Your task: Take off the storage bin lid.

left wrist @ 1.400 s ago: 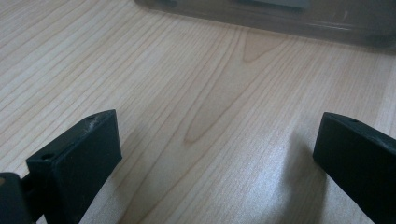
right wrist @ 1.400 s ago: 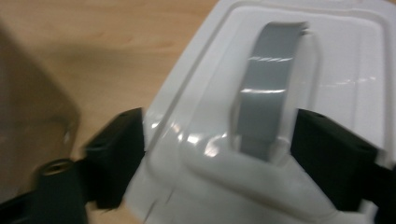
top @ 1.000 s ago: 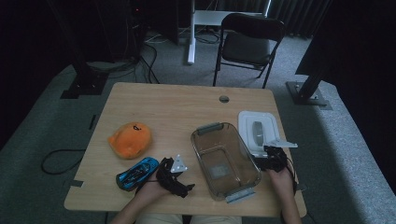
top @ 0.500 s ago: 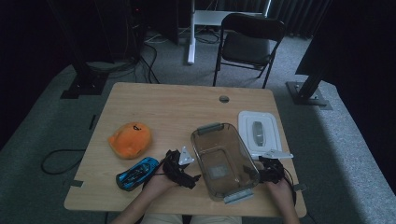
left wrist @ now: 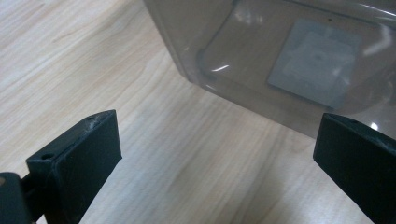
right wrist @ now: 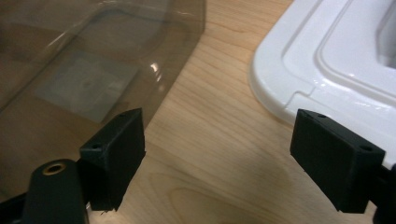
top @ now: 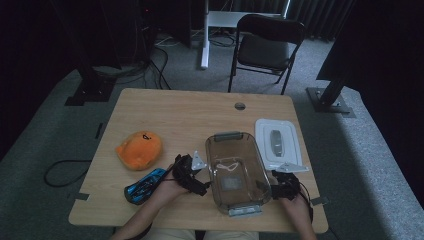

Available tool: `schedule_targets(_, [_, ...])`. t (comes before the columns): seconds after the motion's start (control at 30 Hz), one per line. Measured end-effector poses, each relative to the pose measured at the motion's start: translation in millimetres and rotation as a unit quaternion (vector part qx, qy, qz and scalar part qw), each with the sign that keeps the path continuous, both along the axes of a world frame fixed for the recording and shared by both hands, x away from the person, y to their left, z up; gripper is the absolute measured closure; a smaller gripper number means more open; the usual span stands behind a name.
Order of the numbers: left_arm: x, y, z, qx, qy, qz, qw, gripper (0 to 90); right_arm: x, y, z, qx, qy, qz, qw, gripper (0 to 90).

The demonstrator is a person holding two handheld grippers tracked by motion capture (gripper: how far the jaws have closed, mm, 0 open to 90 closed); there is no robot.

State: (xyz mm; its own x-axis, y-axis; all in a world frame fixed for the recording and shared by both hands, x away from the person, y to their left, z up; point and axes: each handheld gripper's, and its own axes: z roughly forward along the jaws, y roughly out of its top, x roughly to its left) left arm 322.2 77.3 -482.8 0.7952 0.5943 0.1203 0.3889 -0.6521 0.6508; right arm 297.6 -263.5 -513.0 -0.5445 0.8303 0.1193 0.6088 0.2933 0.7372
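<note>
A clear, empty plastic container (top: 235, 170) stands on the wooden table (top: 200, 115), with a white lid (top: 277, 142) lying just right of it. My left gripper (top: 197, 180) is at the container's left side. In the left gripper view it (left wrist: 215, 154) is open over bare wood, the container (left wrist: 289, 60) ahead to the right. My right gripper (top: 280, 182) sits at the container's near right corner. In the right gripper view it (right wrist: 224, 154) is open; its jaws have just been closing slightly, with only bare table between them, the container (right wrist: 79, 70) to the left and the lid (right wrist: 336, 60) to the right.
An orange plush toy (top: 140, 149) and a blue toy (top: 145, 182) lie on the table's left part, close to my left forearm. A round cable hole (top: 240, 106) is near the far edge. A folding chair (top: 267, 47) stands beyond the table.
My left gripper has shifted right and slightly away from me, closer to the container's side. My right gripper has pulled back from beside the lid toward the container's near right corner.
</note>
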Motion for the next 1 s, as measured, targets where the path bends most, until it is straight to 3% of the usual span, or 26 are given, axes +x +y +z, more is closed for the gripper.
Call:
schedule_targets(0.17, [7.4, 7.0, 0.7, -0.004, 0.005, 0.010, 0.9999, 1.4, -2.8, 2.5, -1.2, 0.009, 0.003, 0.013, 0.9999, 17.6])
schedule_targets(0.27, [14.2, 15.0, 2.3, -0.001, 0.004, 0.021, 0.9998, 1.5, -8.6, 8.5, -1.1, 0.013, -0.003, 0.041, 0.9991, 17.6])
schedule_targets(0.4, [20.8, 24.2, 4.0, 0.004, 0.005, 0.036, 0.9993, 1.5, -16.3, 17.3, -0.9, 0.037, -0.012, 0.062, 0.9973, 17.5])
schedule_targets(0.63, [33.0, 39.5, 7.9, 0.005, 0.006, 0.058, 0.9983, 1.8, -23.5, 35.6, -1.4, 0.057, -0.014, 0.085, 0.9946, 17.5])
schedule_targets(0.83, [41.8, 48.6, 13.0, 0.022, 0.004, 0.068, 0.9974, 1.8, -25.6, 45.3, -0.8, 0.074, -0.023, 0.099, 0.9921, 16.9])
schedule_targets(1.0, [46.4, 56.0, 14.7, 0.037, 0.004, 0.080, 0.9961, 1.8, -24.6, 56.5, 0.1, 0.065, -0.026, 0.111, 0.9914, 16.0])
